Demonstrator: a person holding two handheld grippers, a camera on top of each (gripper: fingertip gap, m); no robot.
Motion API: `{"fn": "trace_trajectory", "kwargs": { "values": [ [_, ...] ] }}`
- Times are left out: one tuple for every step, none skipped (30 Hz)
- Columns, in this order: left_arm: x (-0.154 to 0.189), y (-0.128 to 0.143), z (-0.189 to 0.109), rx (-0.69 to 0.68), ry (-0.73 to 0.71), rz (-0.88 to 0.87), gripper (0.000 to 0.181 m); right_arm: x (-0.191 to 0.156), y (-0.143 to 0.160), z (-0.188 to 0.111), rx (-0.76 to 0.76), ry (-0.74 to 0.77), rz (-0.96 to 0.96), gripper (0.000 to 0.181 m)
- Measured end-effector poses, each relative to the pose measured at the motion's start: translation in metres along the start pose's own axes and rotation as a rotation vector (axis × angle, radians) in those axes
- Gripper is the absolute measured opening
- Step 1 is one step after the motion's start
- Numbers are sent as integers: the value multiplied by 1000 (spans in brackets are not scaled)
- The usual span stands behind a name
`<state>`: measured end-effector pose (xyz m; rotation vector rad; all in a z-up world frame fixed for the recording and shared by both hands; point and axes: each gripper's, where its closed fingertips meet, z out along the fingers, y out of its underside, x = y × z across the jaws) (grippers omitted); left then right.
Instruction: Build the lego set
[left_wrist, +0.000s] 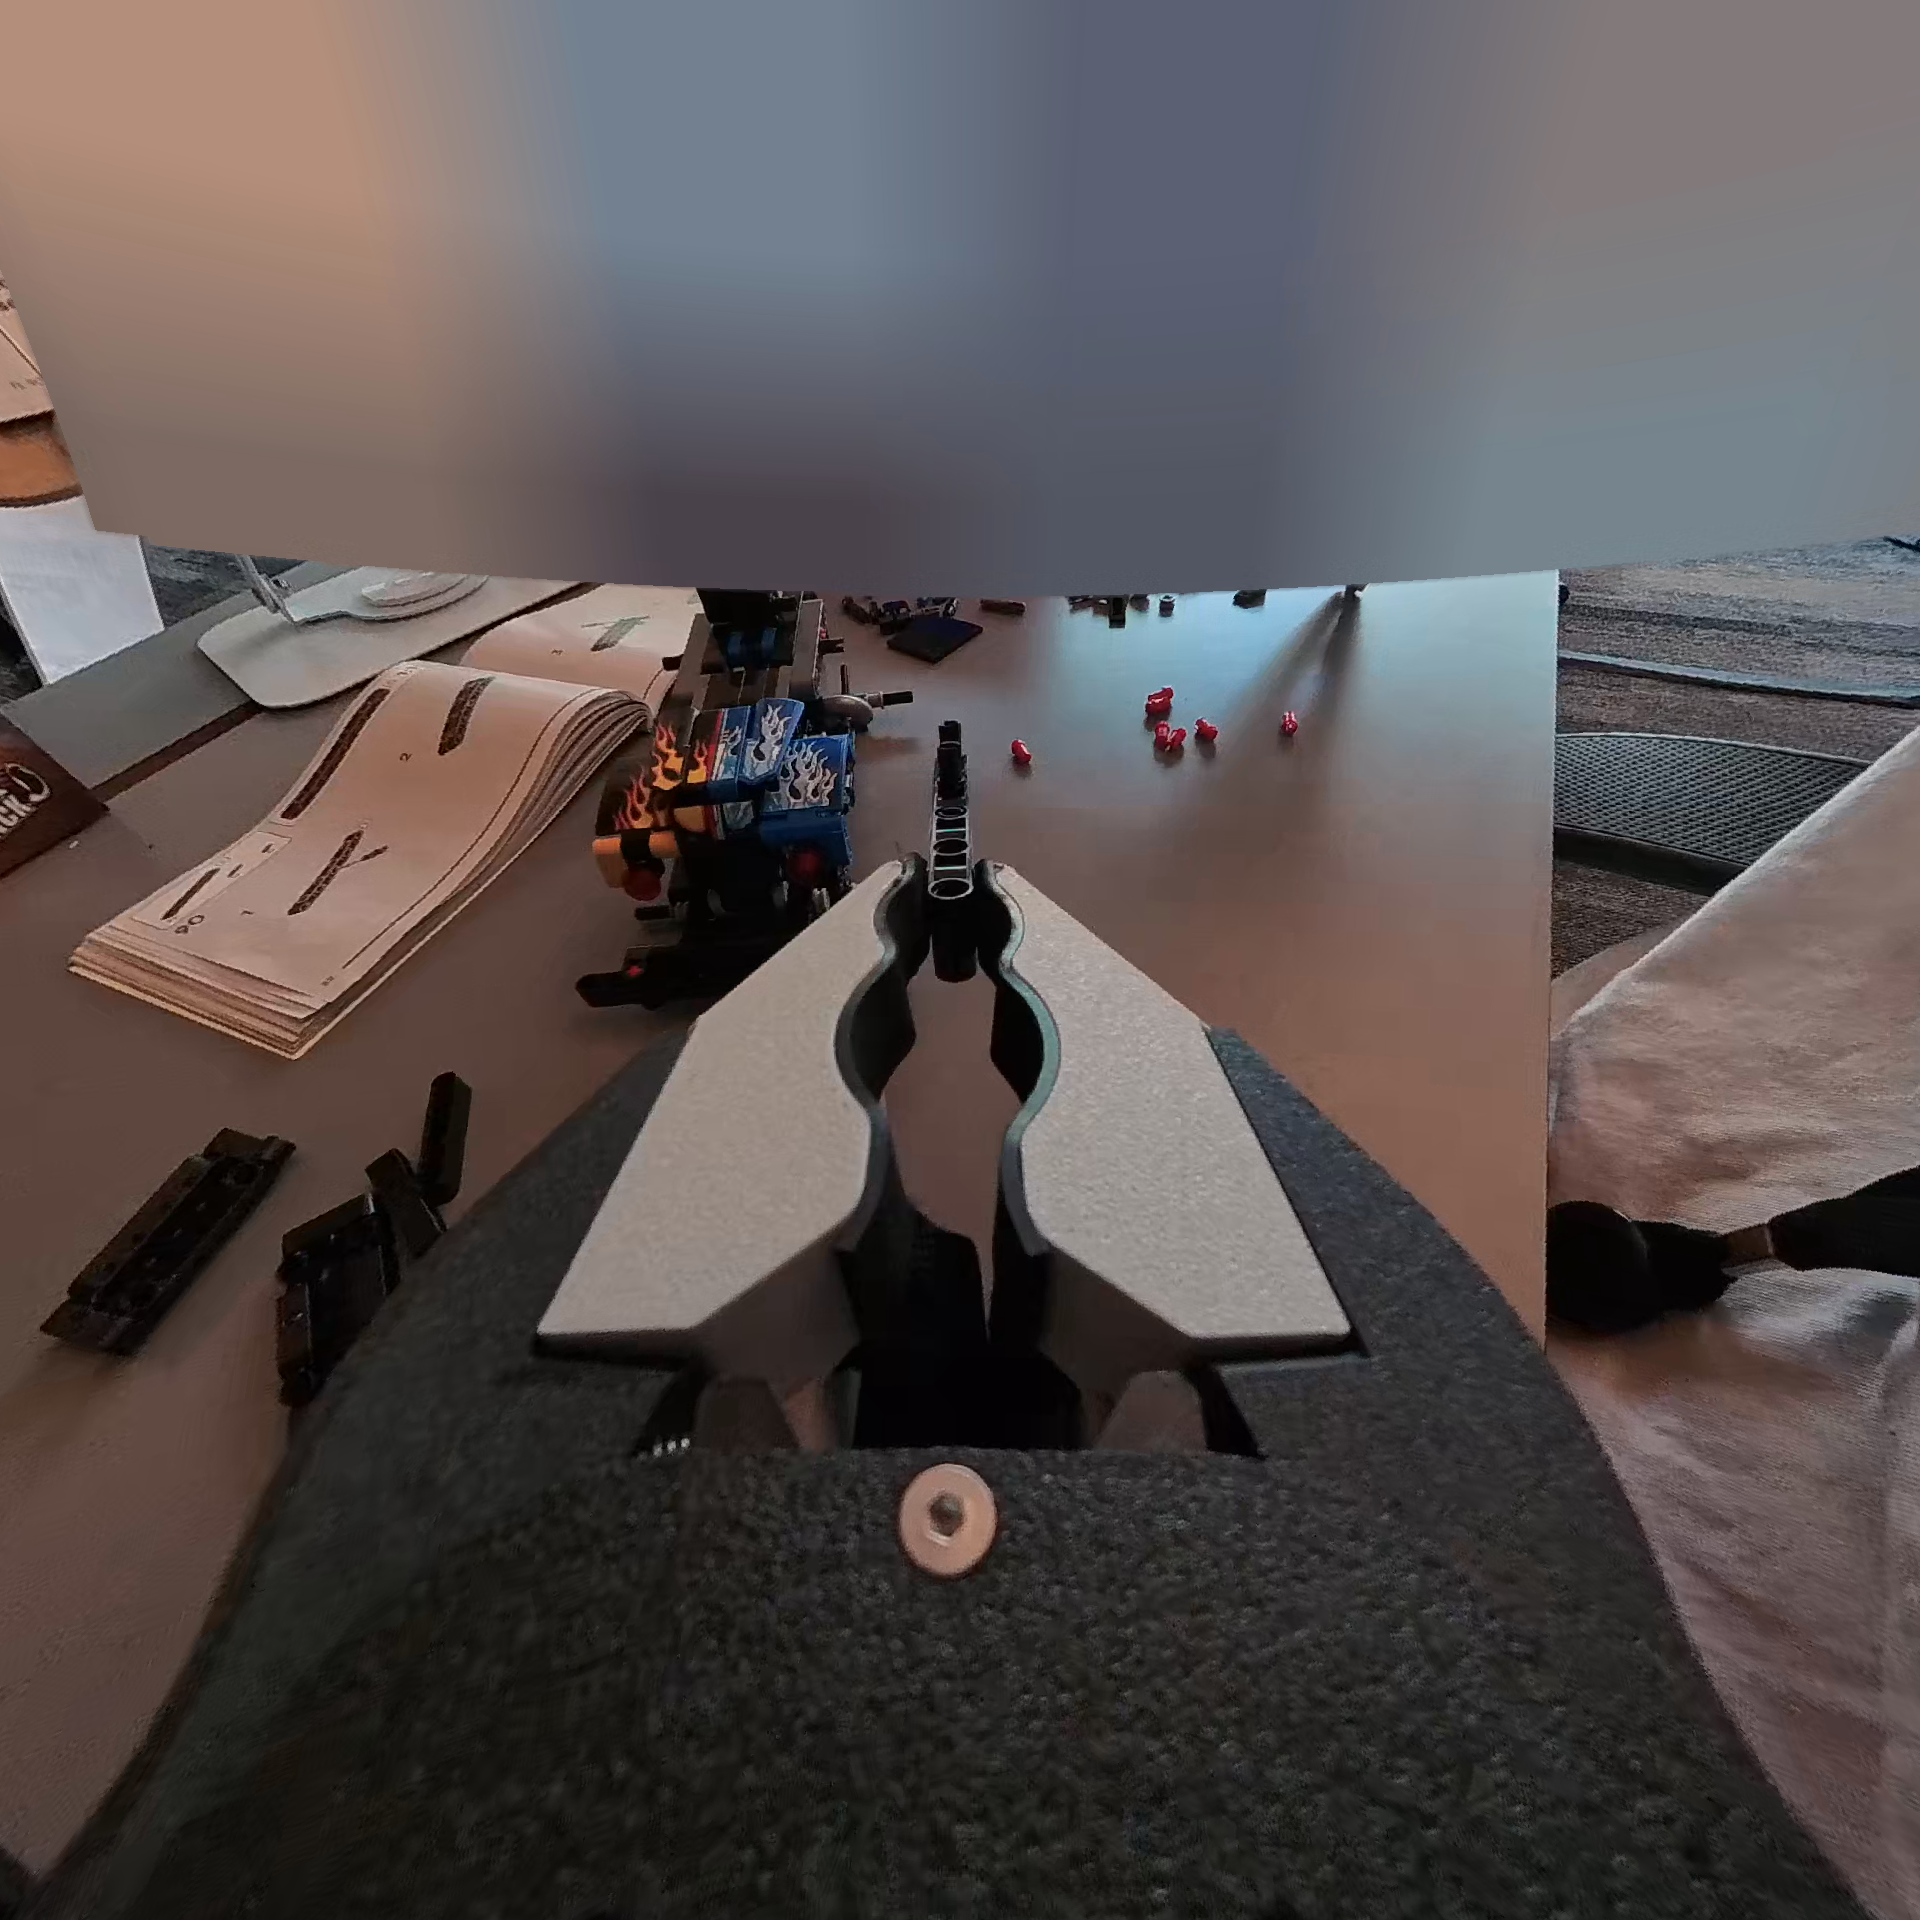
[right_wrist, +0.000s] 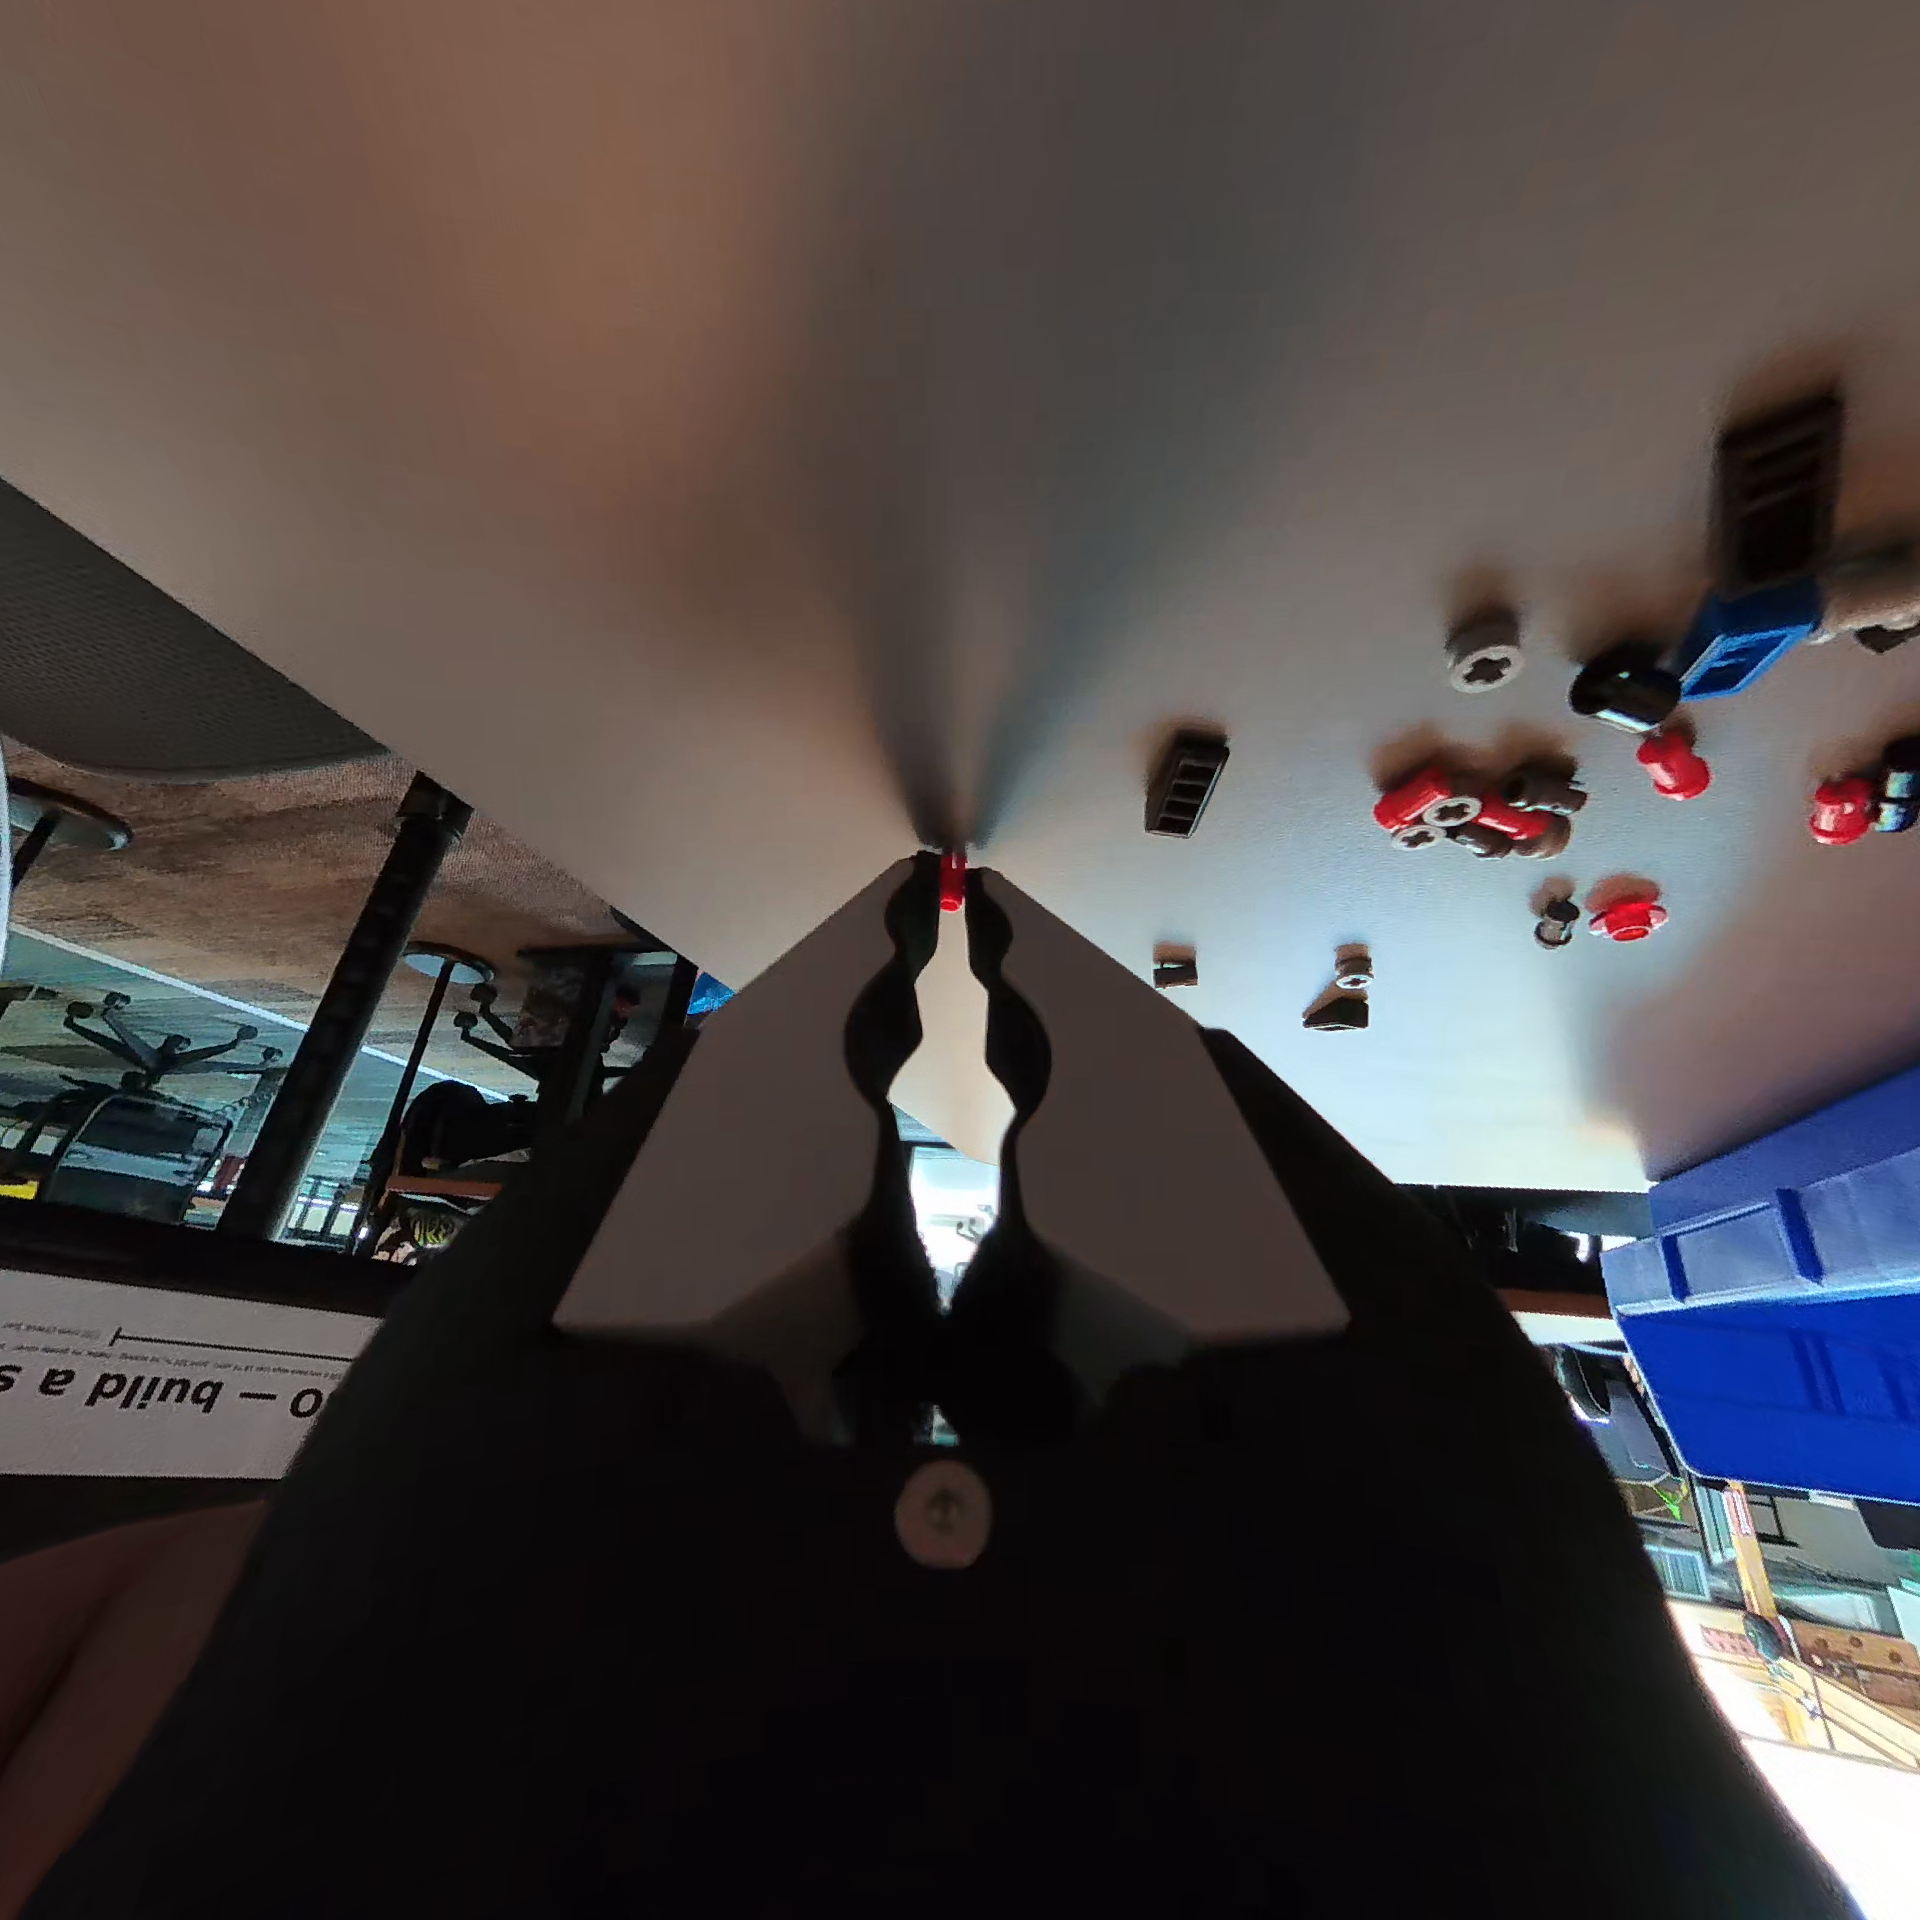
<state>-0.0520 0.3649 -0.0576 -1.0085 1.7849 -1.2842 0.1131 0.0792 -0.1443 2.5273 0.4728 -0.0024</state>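
My left gripper (left_wrist: 951, 871) is shut on a black beam with a row of holes (left_wrist: 948, 831), which points away from me above the table. A part-built blue and black model with flame panels (left_wrist: 743, 790) stands just left of the beam. Several small red pins (left_wrist: 1172, 722) lie farther off to the right. In the right wrist view, which looks upside down, my right gripper (right_wrist: 951, 873) is shut on a small red pin (right_wrist: 951, 883) right at the table surface (right_wrist: 727, 520). More red pins (right_wrist: 1455, 805) and small dark pieces (right_wrist: 1184, 781) lie to its right.
An open instruction booklet (left_wrist: 395, 821) lies left of the model. Black plates and bricks (left_wrist: 166, 1242) lie at the near left. The table's right edge (left_wrist: 1553, 935) borders a person's light sleeve (left_wrist: 1745, 1039). A blue bin (right_wrist: 1787, 1320) and a blue brick (right_wrist: 1745, 634) show at the right. Spacing between my two grippers at the tips: around 35 cm. The left gripper is farther from the blue brick (right_wrist: 1745, 634), some 30 cm, than the right, some 10 cm.
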Motion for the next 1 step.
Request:
{"fn": "trace_trajectory", "kwargs": {
  "values": [
    [0, 0, 0, 1, 1, -2, 6, 0, 0, 0, -1, 0, -1, 4]
  ]
}}
